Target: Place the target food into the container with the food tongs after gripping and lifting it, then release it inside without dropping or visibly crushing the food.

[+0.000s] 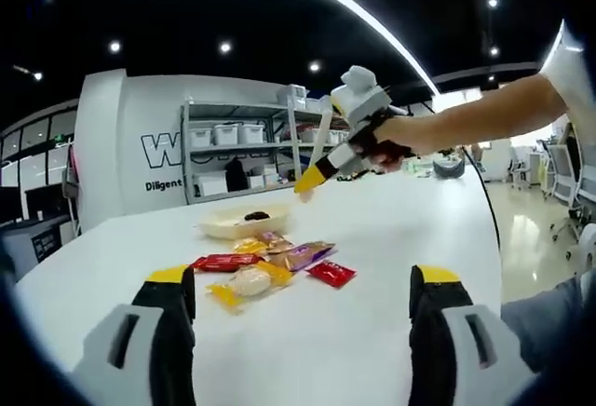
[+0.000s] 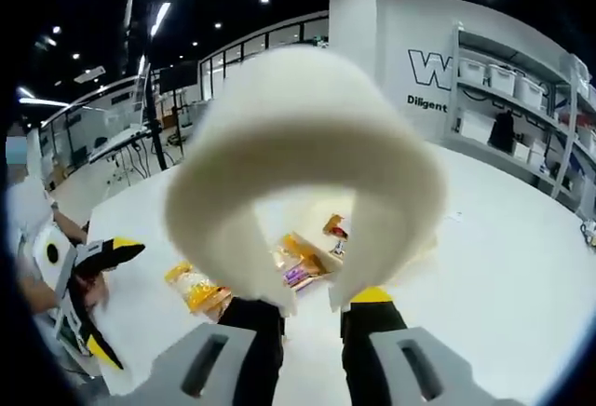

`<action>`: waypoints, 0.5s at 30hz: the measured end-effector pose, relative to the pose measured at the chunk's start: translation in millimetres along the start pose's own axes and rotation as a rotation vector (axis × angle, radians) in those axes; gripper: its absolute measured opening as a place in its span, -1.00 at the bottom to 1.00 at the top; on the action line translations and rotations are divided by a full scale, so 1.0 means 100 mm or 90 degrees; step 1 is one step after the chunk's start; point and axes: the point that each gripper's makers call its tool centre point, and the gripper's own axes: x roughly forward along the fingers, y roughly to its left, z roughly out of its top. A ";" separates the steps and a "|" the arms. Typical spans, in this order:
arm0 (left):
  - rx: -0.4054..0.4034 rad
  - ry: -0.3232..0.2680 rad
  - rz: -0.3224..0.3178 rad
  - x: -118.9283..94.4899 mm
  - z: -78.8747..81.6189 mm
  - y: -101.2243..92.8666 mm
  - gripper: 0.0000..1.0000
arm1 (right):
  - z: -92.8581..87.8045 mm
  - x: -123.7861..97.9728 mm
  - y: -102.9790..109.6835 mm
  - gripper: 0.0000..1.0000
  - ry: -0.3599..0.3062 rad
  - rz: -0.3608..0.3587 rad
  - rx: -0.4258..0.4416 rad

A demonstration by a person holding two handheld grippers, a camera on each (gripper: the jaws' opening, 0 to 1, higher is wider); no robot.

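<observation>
Right claw [image 2: 312, 318] nearly closed on white tongs [image 2: 303, 173]; left claw [image 1: 303, 294] wide open, empty; six snack packets [image 1: 265, 262], one bowl [image 1: 244, 223]

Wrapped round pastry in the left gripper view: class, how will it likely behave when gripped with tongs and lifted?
The wrapped round pastry will probably slip easily, since its clear wrapper looks glossy. It looks pale and puffy, so it is likely light and easily crushed by the white tongs. Lying flat on the table, it seems unlikely to roll.
</observation>
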 end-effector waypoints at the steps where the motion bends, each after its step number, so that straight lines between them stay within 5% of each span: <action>1: 0.003 0.002 0.004 0.00 -0.01 0.01 0.88 | -0.01 -0.02 0.02 -0.67 0.002 0.000 0.003; 15: -0.021 0.003 0.033 -0.05 0.01 0.17 0.86 | -0.15 -0.23 0.64 -0.66 0.019 0.045 0.036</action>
